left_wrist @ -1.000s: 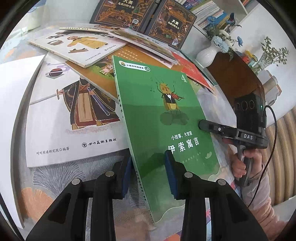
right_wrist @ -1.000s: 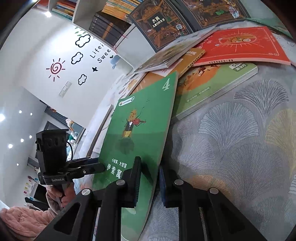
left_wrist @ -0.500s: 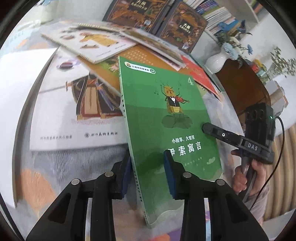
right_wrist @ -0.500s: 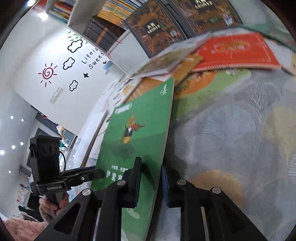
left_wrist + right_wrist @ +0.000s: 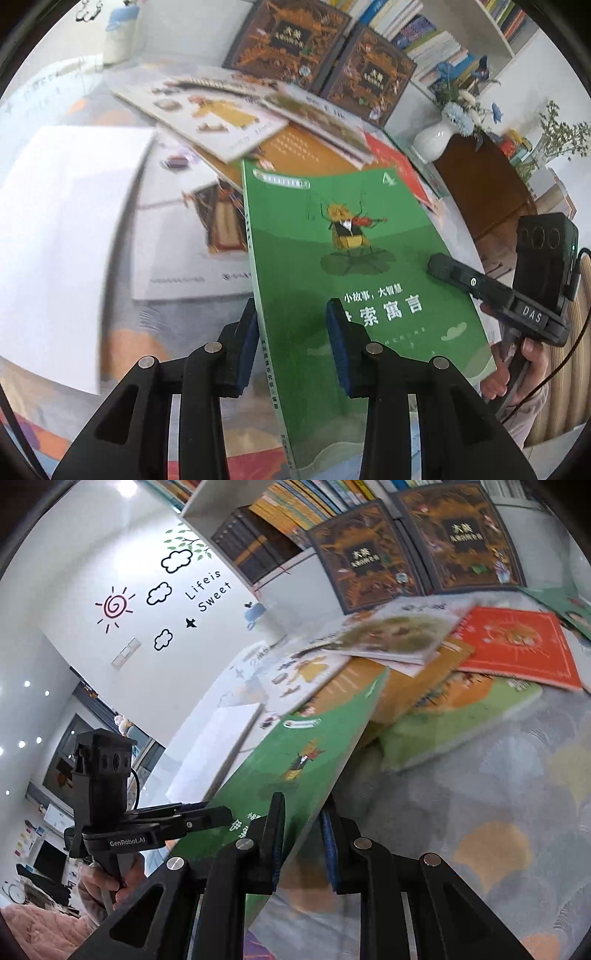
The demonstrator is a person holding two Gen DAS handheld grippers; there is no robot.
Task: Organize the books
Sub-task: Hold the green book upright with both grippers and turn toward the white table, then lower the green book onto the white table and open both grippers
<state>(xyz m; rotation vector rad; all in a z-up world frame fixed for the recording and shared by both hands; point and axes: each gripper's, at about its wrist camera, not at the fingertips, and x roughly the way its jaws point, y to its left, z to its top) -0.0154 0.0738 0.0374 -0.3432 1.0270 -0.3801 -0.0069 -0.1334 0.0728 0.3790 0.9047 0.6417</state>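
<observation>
A green paperback (image 5: 351, 258) with a violin-playing insect and a "4" on its cover is held up, tilted, above the patterned tablecloth. My left gripper (image 5: 291, 343) is shut on its spine edge, one blue pad under the book and one on the cover. My right gripper (image 5: 303, 834) is shut on the opposite long edge of the same green paperback (image 5: 295, 753). In the left wrist view the right gripper (image 5: 443, 267) reaches onto the cover from the right. The left gripper (image 5: 221, 816) shows in the right wrist view, with a hand on its handle.
Loose books lie overlapped beyond: a white picture book (image 5: 184, 251), an orange one (image 5: 306, 147), a red one (image 5: 517, 642), a green-orange one (image 5: 461, 716). Two dark ornate books (image 5: 461, 535) lean on the shelf. A white sheet (image 5: 62, 240) lies left, a vase (image 5: 432, 144) right.
Both grippers have risen with the green book between them. It now hangs higher over the scattered books, and the scene behind is blurred.
</observation>
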